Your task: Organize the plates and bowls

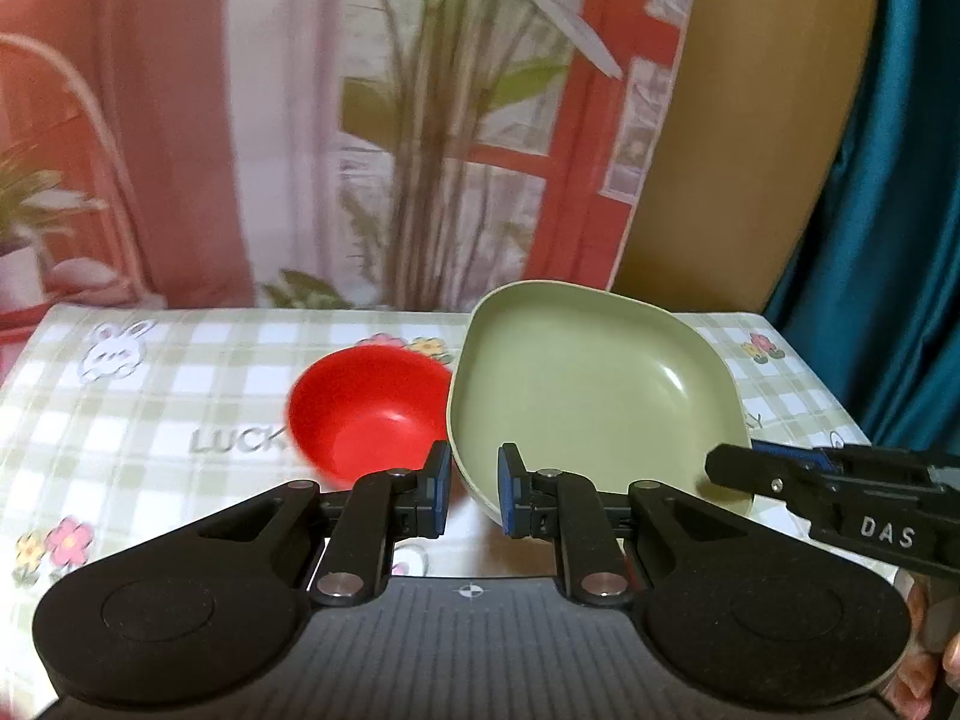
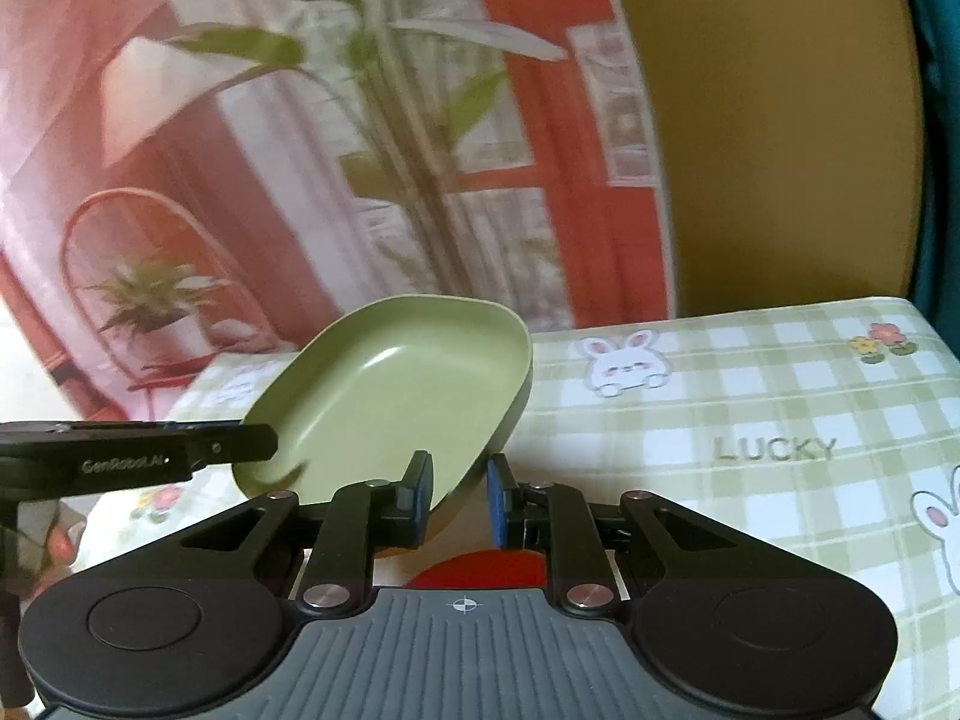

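A pale green square plate (image 1: pixel 576 396) hangs tilted above the table, held by both grippers. My left gripper (image 1: pixel 474 492) is shut on its near rim, which runs between the blue pads. My right gripper (image 2: pixel 459 501) is shut on the opposite rim of the green plate (image 2: pixel 396 396). Each tool shows in the other's view: the right gripper (image 1: pixel 717 468) at the plate's right edge, the left gripper (image 2: pixel 267 441) at its left edge. A red bowl (image 1: pixel 366 414) sits empty on the table, left of the plate. In the right wrist view the red bowl (image 2: pixel 480 570) peeks out below the fingers.
The table wears a green checked cloth (image 2: pixel 750 396) printed with rabbits, flowers and the word LUCKY. Behind it hangs a backdrop (image 1: pixel 300 120) picturing plants and red frames. A teal curtain (image 1: pixel 888 180) is at the right. A person's fingers (image 1: pixel 936 660) grip the right tool.
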A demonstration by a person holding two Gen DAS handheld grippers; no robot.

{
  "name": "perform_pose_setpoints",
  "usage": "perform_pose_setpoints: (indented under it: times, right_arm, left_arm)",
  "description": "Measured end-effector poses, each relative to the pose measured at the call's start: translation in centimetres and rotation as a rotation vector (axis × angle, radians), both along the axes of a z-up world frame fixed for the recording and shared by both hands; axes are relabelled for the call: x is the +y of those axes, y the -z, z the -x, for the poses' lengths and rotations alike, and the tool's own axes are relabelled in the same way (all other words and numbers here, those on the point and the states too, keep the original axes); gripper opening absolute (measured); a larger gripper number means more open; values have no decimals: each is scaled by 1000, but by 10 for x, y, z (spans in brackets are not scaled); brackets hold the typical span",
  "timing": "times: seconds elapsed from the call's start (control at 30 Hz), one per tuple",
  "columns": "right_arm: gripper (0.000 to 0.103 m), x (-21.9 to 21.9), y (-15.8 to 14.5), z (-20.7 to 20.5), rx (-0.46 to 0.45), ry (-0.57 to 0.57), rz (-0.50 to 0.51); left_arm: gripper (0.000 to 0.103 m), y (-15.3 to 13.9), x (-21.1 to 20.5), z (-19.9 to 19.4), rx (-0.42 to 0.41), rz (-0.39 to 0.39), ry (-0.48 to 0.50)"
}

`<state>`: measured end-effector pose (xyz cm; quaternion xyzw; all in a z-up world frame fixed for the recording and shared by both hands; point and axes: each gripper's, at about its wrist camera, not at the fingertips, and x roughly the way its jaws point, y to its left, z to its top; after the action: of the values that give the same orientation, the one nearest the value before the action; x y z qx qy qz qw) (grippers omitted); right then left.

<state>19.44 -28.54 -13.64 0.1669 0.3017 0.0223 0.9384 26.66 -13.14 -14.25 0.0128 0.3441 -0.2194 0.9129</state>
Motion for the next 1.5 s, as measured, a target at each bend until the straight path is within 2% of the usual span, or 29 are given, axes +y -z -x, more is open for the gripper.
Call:
perform_pose_setpoints:
  times: [0.2,0.47,0.7,1.17,1.2,1.23,1.27,1.37,1.43,1.5]
  right_arm:
    - [18,32,-8,14,-4,-59,2]
    - [18,62,-10,35,6,-116,0]
    - [18,78,-1,53,59,-154,0]
    - [19,97,25,73,177,-198,-20]
    - [18,99,26,74,181,-208,-20]
    - [10,101,27,75,183,-224,-25]
    - [8,102,28,75,182,-244,-39]
    - [8,109,28,74,195,-251,-2]
    - [8,108,30,74,203,-252,-20]
    - [8,106,31,74,205,-239,-25]
  left_arm:
    - [17,-5,34,21,-22,51,-48]
    - [17,-2,65,44,-17,49,-68]
    - [17,9,83,62,-8,53,-61]
    - [17,43,91,75,41,30,-46]
    - [17,45,92,74,44,27,-46]
    - [17,46,92,73,47,25,-44]
    - [17,48,91,73,54,31,-33]
    - [17,52,85,74,49,12,-13]
    - [17,56,81,72,50,-17,-25]
    - [17,61,83,69,71,2,-31]
